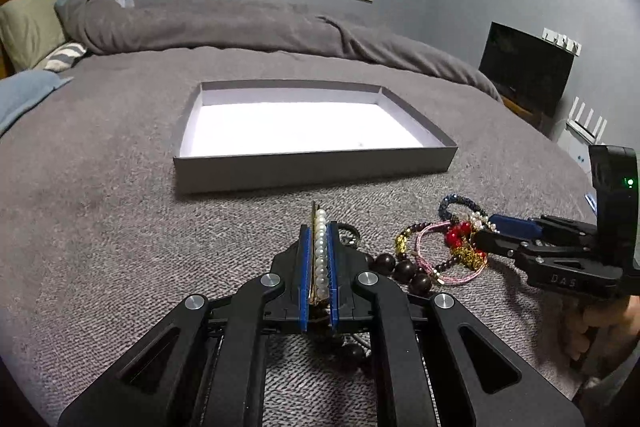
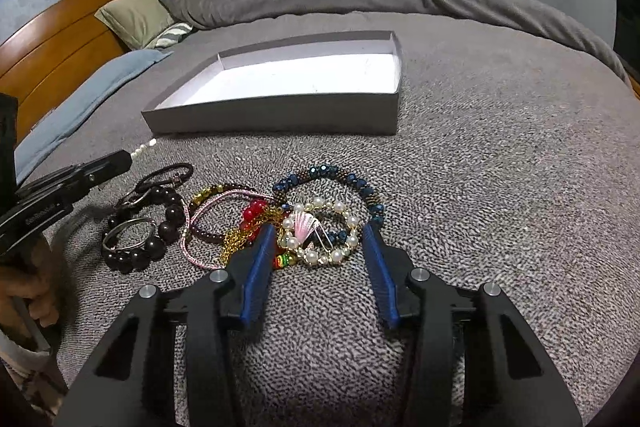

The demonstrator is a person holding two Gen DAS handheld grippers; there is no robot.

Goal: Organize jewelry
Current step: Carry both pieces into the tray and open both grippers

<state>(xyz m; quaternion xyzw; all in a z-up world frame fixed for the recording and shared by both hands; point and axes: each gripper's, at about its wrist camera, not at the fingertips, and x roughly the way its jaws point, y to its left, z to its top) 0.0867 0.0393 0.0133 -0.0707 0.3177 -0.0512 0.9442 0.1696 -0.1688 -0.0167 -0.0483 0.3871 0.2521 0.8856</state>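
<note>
Left hand-held gripper point(image 1: 319, 227): blue pads nearly together, clamped on a pearl hair clip point(image 1: 319, 251) with a gold bar on its left side. The clip runs lengthwise between the pads and its far end pokes out past the fingertips. The gripper tilts downward over the grey bed cover point(image 1: 120, 211), in front of the near wall of the shallow grey box point(image 1: 312, 169). A dark wooden bead bracelet point(image 1: 404, 269) lies just to the right of it and partly under it.

Jewelry pile on the bed cover, left to right in the right wrist view: dark bead bracelet with metal rings point(image 2: 132, 239), pink cord bracelet point(image 2: 192, 223), red beads and gold chain point(image 2: 252, 223), pearl bracelet with pink shell charm point(image 2: 320, 235), blue bead bracelet point(image 2: 352, 187) at the back. Box stands beyond the pile, apart from it.

Right hand-held gripper point(image 2: 320, 233): jaws partly open, holding nothing. Pearl bracelet lies between the fingertips; contact cannot be told. Left fingertip sits over the gold chain. Gripper points down at the pile; a hand point(image 1: 612, 331) grips its handle.
</note>
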